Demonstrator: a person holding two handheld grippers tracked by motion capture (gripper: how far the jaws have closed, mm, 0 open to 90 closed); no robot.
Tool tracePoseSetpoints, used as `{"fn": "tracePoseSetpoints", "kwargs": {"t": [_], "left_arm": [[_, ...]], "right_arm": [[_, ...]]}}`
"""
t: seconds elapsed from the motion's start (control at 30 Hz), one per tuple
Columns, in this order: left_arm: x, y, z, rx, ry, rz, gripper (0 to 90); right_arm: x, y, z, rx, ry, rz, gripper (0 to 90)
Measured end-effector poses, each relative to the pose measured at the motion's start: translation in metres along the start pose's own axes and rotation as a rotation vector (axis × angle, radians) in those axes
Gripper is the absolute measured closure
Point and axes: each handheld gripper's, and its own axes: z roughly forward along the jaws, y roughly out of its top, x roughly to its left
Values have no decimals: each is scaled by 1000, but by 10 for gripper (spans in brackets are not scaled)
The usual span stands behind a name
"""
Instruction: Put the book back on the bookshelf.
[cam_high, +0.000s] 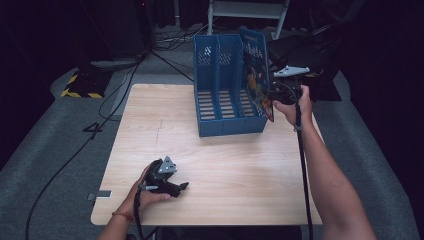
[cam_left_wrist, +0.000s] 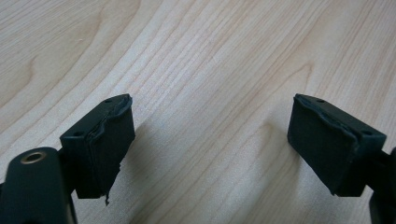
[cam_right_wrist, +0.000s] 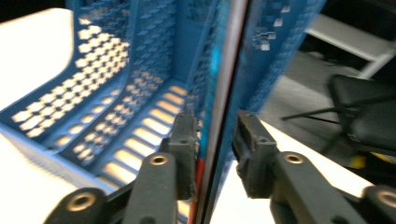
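Partly hidden, book (cam_right_wrist: 219, 93) edge sits between right gripper (cam_right_wrist: 215, 140) jaws

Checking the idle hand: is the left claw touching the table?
Cannot tell. In the left gripper view the open left claw sits low over the wooden table, but neither contact nor a gap shows plainly.

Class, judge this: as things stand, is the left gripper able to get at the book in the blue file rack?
Probably not without a long move: the left gripper rests near the table's front edge, jaws open, while the book stands in the blue file rack across the table.
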Motion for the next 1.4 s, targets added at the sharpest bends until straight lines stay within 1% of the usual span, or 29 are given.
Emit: {"fn": "tracePoseSetpoints", "kwargs": {"t": [0.03,0.07,0.17,0.2,0.23,0.27,0.33,0.4,0.43,0.47,0.63,0.67,0.73,0.77,0.8,0.83,0.87,0.93,0.97,1.03,1.07,1.1,1.17,1.2,1.23,1.27,1.33,1.37,1.4], "left_arm": [[0,0,0,0,0,0,156],[0,0,0,0,2,1,156],[0,0,0,0,0,1,156],[0,0,0,0,2,2,156],[0,0,0,0,0,1,156],[0,0,0,0,2,2,156],[0,0,0,0,0,1,156],[0,0,0,0,0,1,156],[0,0,0,0,0,1,156],[0,0,0,0,2,2,156],[0,0,0,0,1,1,156],[0,0,0,0,0,1,156],[0,0,0,0,0,1,156],[0,0,0,0,-2,3,156],[0,0,0,0,-4,6,156],[0,0,0,0,-5,8,156],[0,0,0,0,-5,8,156],[0,0,0,-1,-7,8,156],[0,0,0,0,-8,9,156],[0,0,0,-1,-9,9,156],[0,0,0,-1,-10,9,155],[0,0,0,-1,-9,9,155],[-1,0,0,-1,-10,10,156],[-1,0,0,0,-9,12,156],[-1,0,0,0,-11,13,156],[-1,0,0,-1,-11,12,156],[-1,0,0,-1,-11,13,156],[-1,0,0,-1,-13,12,156],[-1,0,0,-2,-14,12,156]], "right_arm": [[0,0,0,0,0,0,720],[0,1,0,5,-23,-4,736],[-5,3,2,26,-59,13,776],[-8,2,2,28,-58,19,781],[-11,2,2,27,-51,33,783],[-14,1,3,28,-31,44,782],[-18,1,4,33,-21,54,767],[-19,0,8,54,-20,48,756],[-20,-1,11,62,-10,56,757],[-20,-2,13,58,3,65,767],[-22,-3,14,42,17,86,805],[-26,-3,14,49,29,109,811],[-26,-3,14,46,27,106,813],[-26,-6,15,16,14,107,825],[-27,-7,15,1,12,126,828],[-28,-8,16,-11,12,141,830],[-28,-8,16,-11,12,141,830],[-30,-11,16,-44,-3,134,832],[-29,-11,16,-48,-12,125,832],[-27,-12,14,-86,-32,111,833],[-27,-11,14,-89,-37,108,833],[-28,-12,13,-112,-36,114,834],[-29,-11,12,-122,-30,117,833],[-29,-11,10,-148,-35,121,834],[-28,-11,9,-163,-38,117,834],[-27,-10,10,-155,-36,110,834],[-27,-9,8,-179,-40,110,833],[-27,-8,8,-178,-44,104,834],[-26,-8,6,-202,-53,105,833]]}}
